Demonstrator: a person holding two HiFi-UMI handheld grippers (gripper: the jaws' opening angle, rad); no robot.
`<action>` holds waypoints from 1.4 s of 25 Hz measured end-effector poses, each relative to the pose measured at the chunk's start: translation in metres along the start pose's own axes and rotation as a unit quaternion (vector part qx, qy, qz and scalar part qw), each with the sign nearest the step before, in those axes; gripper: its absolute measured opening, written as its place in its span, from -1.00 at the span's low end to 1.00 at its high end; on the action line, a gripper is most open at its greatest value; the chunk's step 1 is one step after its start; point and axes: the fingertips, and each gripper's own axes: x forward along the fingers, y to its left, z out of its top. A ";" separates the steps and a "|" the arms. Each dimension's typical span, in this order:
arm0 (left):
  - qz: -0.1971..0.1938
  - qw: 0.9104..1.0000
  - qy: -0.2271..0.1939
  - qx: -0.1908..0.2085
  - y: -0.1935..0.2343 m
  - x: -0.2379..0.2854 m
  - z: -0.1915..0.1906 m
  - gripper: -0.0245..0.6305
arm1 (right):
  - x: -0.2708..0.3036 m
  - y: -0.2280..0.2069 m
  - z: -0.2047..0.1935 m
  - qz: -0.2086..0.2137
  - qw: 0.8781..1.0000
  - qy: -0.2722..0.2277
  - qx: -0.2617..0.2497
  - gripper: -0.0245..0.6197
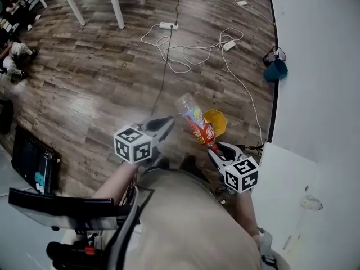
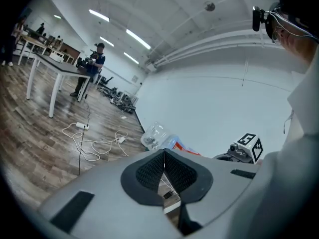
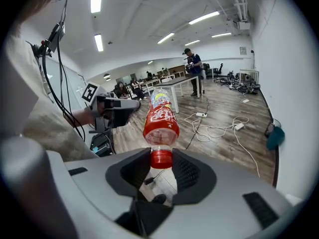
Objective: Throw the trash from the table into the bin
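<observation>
A clear plastic bottle [image 1: 194, 121] with a red label and red cap is held in the air above the wooden floor. My right gripper [image 1: 215, 147] is shut on its capped neck, and the bottle's body points away from me. In the right gripper view the red cap [image 3: 160, 158] sits pinched between the pads, with the bottle [image 3: 160, 117] rising beyond them. My left gripper [image 1: 167, 121] hangs just left of the bottle, shut with nothing in it. Its closed jaws [image 2: 164, 152] meet in the left gripper view, with the bottle [image 2: 155, 135] just beyond.
A yellow open container [image 1: 216, 121] stands on the floor right behind the bottle. A teal bucket [image 1: 276, 70] sits by the white wall. White cables and power strips [image 1: 169, 25] trail across the floor. A white table corner [image 1: 281, 173] is at my right, a white-legged table [image 1: 115, 3] far off.
</observation>
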 end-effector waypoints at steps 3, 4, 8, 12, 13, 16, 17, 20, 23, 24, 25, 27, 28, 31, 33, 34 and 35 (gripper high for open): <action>-0.012 1.000 0.012 -0.004 -0.002 0.031 0.000 -0.89 | 0.000 -0.028 -0.014 -0.013 1.000 0.024 0.014 -0.50; -0.014 1.000 0.018 -0.003 -0.002 0.042 0.001 -0.89 | 0.000 -0.040 -0.019 -0.015 0.999 0.030 0.024 -0.50; -0.015 0.999 0.034 0.002 -0.004 0.087 0.009 -0.89 | -0.006 -0.088 -0.040 -0.031 0.997 0.047 0.056 -0.50; -0.012 0.999 0.037 0.014 -0.012 0.134 0.024 -0.89 | -0.014 -0.135 -0.049 -0.031 0.995 0.053 0.082 -0.50; -0.010 0.999 0.038 0.016 -0.014 0.144 0.025 -0.89 | -0.016 -0.145 -0.052 -0.030 0.994 0.054 0.088 -0.50; -0.001 0.999 0.037 0.018 -0.016 0.174 0.029 -0.89 | -0.018 -0.175 -0.058 -0.024 0.992 0.054 0.109 -0.50; 0.004 0.999 0.037 0.017 -0.014 0.183 0.031 -0.89 | -0.017 -0.185 -0.059 -0.023 0.991 0.058 0.116 -0.50; 0.010 0.999 0.046 0.009 -0.011 0.204 0.035 -0.89 | -0.016 -0.206 -0.075 -0.026 0.987 0.088 0.134 -0.50; 0.005 0.998 0.056 0.013 -0.005 0.219 0.038 -0.89 | -0.008 -0.220 -0.100 -0.028 0.977 0.114 0.176 -0.50; 0.003 0.998 0.059 0.016 0.000 0.225 0.041 -0.89 | 0.000 -0.224 -0.108 -0.028 0.973 0.121 0.193 -0.50; 0.000 0.998 0.062 0.019 0.006 0.231 0.045 -0.89 | 0.011 -0.227 -0.116 -0.027 0.968 0.131 0.210 -0.50; -0.010 0.997 0.069 0.022 0.018 0.246 0.053 -0.89 | 0.033 -0.233 -0.134 -0.032 0.957 0.163 0.239 -0.50; -0.017 0.997 0.072 0.020 0.024 0.253 0.056 -0.89 | 0.042 -0.236 -0.144 -0.042 0.950 0.184 0.251 -0.50; -0.040 0.996 0.081 0.013 0.046 0.271 0.067 -0.89 | 0.067 -0.243 -0.170 -0.069 0.925 0.240 0.286 -0.50; -0.053 0.994 0.094 0.017 0.065 0.279 0.073 -0.89 | 0.085 -0.244 -0.180 -0.077 0.908 0.267 0.315 -0.50; -0.059 0.993 0.103 0.021 0.075 0.284 0.075 -0.89 | 0.093 -0.245 -0.184 -0.080 0.899 0.275 0.331 -0.50; -0.067 0.991 0.113 0.023 0.084 0.291 0.076 -0.89 | 0.101 -0.249 -0.186 -0.086 0.890 0.281 0.349 -0.50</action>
